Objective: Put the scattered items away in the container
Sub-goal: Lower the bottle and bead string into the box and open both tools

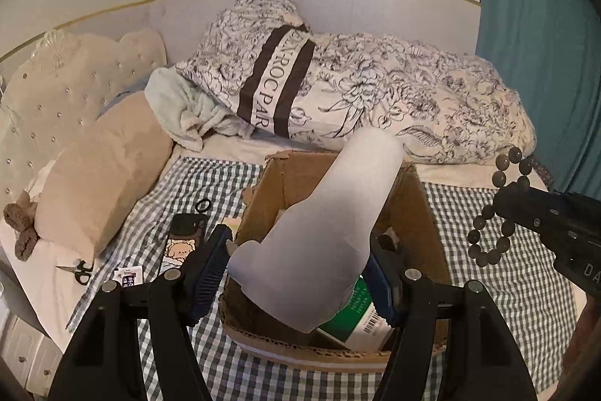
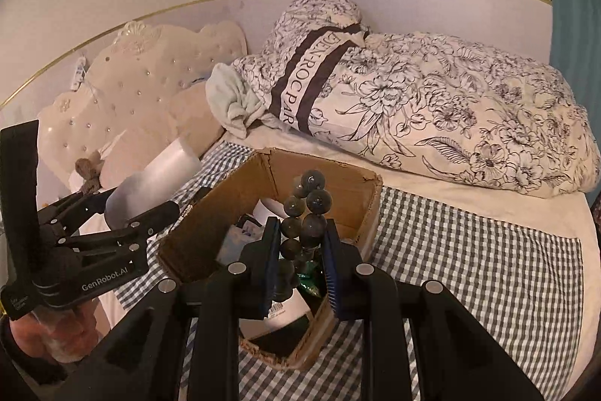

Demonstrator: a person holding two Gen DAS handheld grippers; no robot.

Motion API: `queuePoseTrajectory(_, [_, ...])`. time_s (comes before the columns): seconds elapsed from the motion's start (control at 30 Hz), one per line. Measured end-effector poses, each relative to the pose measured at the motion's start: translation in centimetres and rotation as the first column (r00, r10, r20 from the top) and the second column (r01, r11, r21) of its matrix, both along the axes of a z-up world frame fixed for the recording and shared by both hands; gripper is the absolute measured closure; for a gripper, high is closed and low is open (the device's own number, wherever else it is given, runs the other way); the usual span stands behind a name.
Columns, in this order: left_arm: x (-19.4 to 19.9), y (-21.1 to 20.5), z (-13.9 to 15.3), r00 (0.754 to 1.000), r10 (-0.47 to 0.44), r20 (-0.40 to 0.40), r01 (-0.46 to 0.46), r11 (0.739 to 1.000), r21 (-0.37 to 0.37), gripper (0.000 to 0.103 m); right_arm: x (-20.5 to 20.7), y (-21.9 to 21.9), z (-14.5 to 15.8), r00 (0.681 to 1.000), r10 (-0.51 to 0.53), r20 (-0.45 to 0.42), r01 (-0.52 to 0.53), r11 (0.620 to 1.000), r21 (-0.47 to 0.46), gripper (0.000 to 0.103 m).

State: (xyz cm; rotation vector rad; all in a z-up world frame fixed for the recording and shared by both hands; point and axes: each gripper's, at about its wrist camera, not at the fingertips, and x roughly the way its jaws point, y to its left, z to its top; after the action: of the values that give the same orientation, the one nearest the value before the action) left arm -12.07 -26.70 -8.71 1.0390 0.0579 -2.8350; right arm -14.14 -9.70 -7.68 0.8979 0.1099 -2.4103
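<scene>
An open cardboard box [image 1: 424, 213] sits on the checkered cloth on the bed; it also shows in the right wrist view [image 2: 210, 213]. My left gripper [image 1: 300, 262] is shut on a white frosted bottle [image 1: 330, 224] and holds it tilted over the box. The same bottle shows from the side in the right wrist view [image 2: 157, 183]. My right gripper [image 2: 302, 250] is shut on a dark bead bracelet [image 2: 308, 209], held above the box opening. The bracelet [image 1: 499, 209] hangs from the right gripper in the left wrist view. A green-and-white package [image 1: 357, 318] lies inside the box.
Left of the box lie a black hair tie [image 1: 203, 205], a phone case with a bear picture [image 1: 180, 243], a small card [image 1: 129, 276] and scissors [image 1: 77, 269]. A beige pillow [image 1: 101, 183], a floral duvet [image 1: 394, 89] and a padded headboard [image 1: 56, 81] surround the cloth.
</scene>
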Motion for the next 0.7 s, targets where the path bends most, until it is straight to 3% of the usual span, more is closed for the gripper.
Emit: queuePoseTrajectory(0.7, [-6.8, -2.4, -8.0, 0.979, 0.021, 0.203, -0.030, 0.999, 0.039, 0.035, -7.1, -4.9, -7.5, 0.989, 0.039, 0.142, -0.051, 0.995, 0.084, 0.082])
